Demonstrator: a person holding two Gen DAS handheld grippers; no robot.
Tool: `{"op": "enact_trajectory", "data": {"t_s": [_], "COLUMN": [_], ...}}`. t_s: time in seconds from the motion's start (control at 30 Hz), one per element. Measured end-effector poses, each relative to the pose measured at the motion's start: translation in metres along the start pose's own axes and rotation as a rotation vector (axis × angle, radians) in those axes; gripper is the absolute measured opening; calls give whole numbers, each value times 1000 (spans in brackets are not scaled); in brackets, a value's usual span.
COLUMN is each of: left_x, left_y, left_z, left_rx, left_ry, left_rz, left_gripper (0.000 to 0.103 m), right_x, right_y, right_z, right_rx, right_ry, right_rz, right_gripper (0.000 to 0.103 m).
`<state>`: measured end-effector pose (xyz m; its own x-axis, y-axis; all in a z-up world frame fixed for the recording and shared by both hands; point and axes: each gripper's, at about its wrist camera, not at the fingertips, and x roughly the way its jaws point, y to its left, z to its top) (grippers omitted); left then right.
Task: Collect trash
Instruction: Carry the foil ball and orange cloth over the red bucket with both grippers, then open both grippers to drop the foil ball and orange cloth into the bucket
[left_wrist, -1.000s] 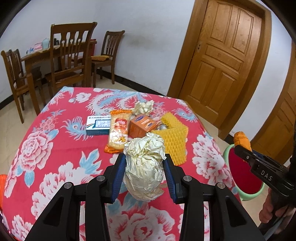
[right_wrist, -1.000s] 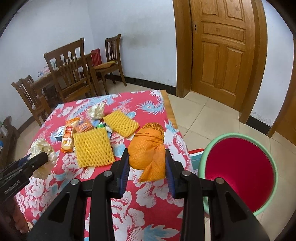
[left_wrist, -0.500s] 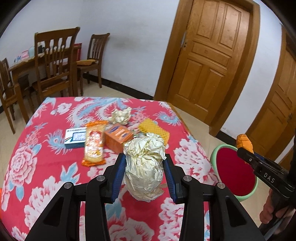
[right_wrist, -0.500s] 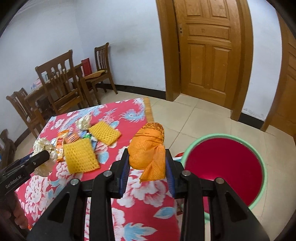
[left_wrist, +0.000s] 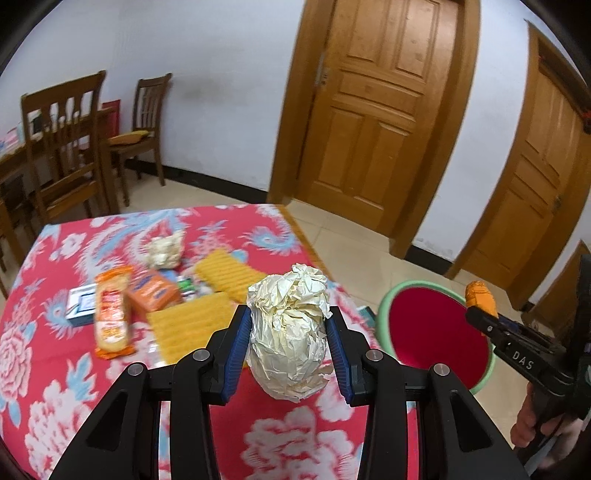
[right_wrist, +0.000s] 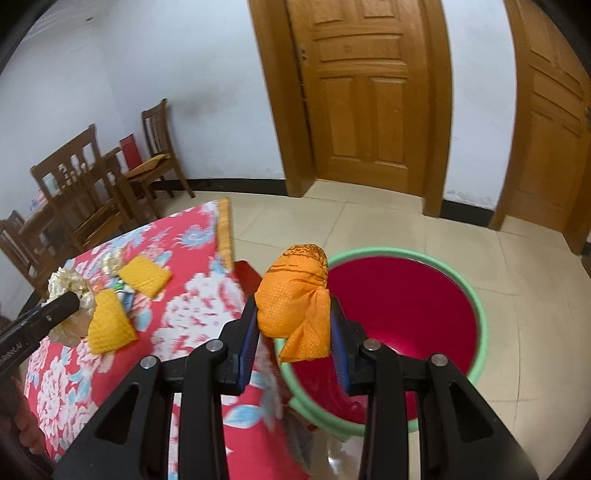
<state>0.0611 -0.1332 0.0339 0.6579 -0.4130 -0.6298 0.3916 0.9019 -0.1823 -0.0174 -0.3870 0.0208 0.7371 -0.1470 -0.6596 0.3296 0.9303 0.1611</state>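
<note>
I am carrying two pieces of trash toward the red basin with the green rim (right_wrist: 476, 306) that sits on the tiled floor just beside the surface. My right hand-held gripper (right_wrist: 293, 325) is pinching a wad of orange mesh cloth (right_wrist: 295, 295) between its blue pads, and it is hanging over the near edge of the basin. My left hand-held gripper (left_wrist: 288, 339) is pinching a crumpled ball of cream paper (left_wrist: 290, 332) and is hovering above the flowered red tablecloth (left_wrist: 55, 369), short of the basin (left_wrist: 436, 332).

To do this step well, I am judging that the right load should go first: bring it further over the red interior, well inside the rim, before spreading the fingers, since the loose cloth tail could drape over the green rim. The paper ball is light and may bounce, so I am planning to lower it close to the basin before letting go.

Left on the surface are two yellow foam nets (left_wrist: 229, 273), an orange snack wrapper (left_wrist: 110, 314), a small orange carton (left_wrist: 155, 293), a blue-and-white box (left_wrist: 81, 306) and another paper wad (left_wrist: 166, 249).
</note>
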Motion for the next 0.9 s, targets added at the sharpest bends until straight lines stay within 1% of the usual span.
{"op": "enact_trajectory", "data": {"t_s": [0.37, 0.5, 0.7, 0.87, 0.9], "left_x": [37, 53, 73, 88, 91], "left_y": [-55, -71, -95, -110, -114], "left_z": [-1, -1, -3, -5, -6], "left_rx": [76, 105, 140, 160, 167], "left_ry": [67, 94, 130, 156, 164], "left_rz": [-79, -102, -128, -143, -148], "left_gripper": [42, 42, 42, 42, 42], "right_x": [18, 25, 31, 33, 34], "right_y": [-53, -72, -94, -109, -110], "right_z": [-12, -15, -18, -17, -17], "right_rx": [81, 115, 153, 170, 171], "right_ry": [62, 81, 92, 91, 93], "right_rz": [-56, -68, -84, -92, -91], "right_gripper": [39, 44, 45, 48, 50]}}
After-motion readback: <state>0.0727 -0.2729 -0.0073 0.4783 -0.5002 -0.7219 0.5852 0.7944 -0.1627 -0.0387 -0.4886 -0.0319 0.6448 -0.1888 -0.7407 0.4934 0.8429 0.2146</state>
